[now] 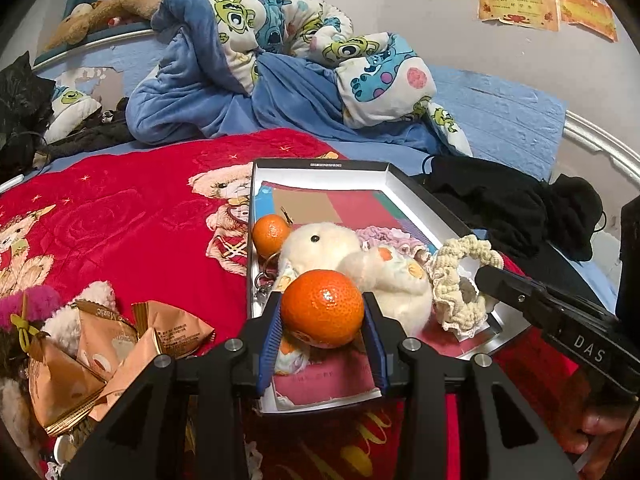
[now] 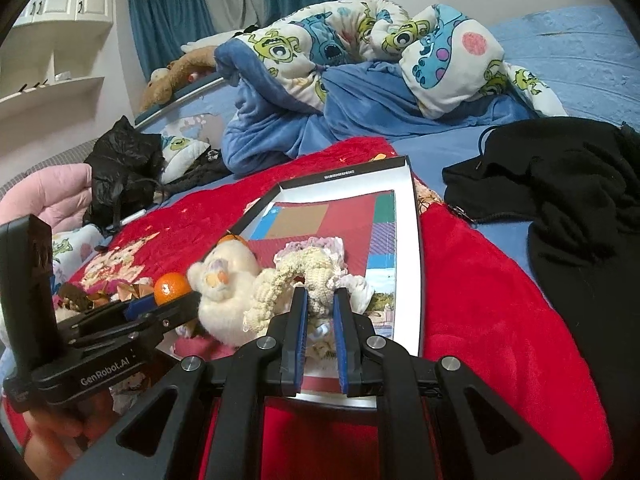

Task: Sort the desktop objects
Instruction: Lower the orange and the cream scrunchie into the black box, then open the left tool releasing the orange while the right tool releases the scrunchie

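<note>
My left gripper point(image 1: 322, 312) is shut on an orange point(image 1: 322, 307) and holds it just above the near end of a shallow white box point(image 1: 320, 167) that lies on the red blanket. Inside the box lie a second orange point(image 1: 270, 234), a cream plush toy point(image 1: 332, 244) and a pink frilly scrunchie point(image 1: 386, 236). My right gripper point(image 2: 320, 300) is shut on a cream crocheted scrunchie point(image 2: 298, 270) over the box's point(image 2: 408, 208) near part, next to the plush toy point(image 2: 222, 280). The left gripper with its orange point(image 2: 170, 288) shows at the left of the right wrist view.
Several tan snack packets point(image 1: 120, 344) and a pink fluffy item point(image 1: 32, 304) lie on the red blanket point(image 1: 132, 220) left of the box. Black clothing point(image 1: 500, 204) lies to the right. A crumpled cartoon quilt point(image 1: 280, 40) fills the far bed.
</note>
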`<act>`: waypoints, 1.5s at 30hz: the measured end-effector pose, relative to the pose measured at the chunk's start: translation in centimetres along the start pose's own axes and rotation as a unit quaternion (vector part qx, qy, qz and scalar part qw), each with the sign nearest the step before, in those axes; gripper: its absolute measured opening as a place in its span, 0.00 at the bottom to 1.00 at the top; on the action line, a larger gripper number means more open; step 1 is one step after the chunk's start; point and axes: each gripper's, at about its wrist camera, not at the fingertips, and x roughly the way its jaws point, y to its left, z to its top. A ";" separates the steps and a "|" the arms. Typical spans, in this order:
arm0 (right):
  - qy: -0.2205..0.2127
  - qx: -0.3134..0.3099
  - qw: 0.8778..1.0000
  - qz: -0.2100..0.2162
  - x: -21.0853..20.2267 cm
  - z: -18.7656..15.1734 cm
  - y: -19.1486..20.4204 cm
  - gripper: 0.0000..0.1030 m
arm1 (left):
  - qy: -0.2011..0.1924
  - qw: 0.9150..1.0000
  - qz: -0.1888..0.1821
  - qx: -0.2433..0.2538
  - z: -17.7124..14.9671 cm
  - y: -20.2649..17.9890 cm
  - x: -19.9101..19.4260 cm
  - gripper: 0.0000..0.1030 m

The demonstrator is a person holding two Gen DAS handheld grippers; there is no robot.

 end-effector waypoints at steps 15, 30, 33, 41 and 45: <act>-0.003 0.008 1.000 -0.009 0.1 -0.3 -0.5 0.15 | 0.000 1.000 0.005 0.002 -0.2 -0.1 -0.2 0.38; -0.053 0.016 0.998 -0.004 -2.1 -0.6 -0.5 1.00 | -0.051 0.998 0.034 0.011 -0.4 -0.6 -2.2 1.00; -0.050 0.047 0.998 0.002 -2.0 -0.7 -1.7 1.00 | -0.055 0.998 0.030 0.001 -0.3 -0.2 -2.2 1.00; -0.053 0.081 0.995 0.014 -2.4 -0.9 -2.8 1.00 | -0.068 0.997 0.026 -0.003 -0.4 0.1 -2.8 1.00; -0.053 0.066 0.996 0.018 -2.4 -0.9 -2.2 1.00 | -0.064 0.998 0.018 -0.011 -0.5 0.3 -2.9 1.00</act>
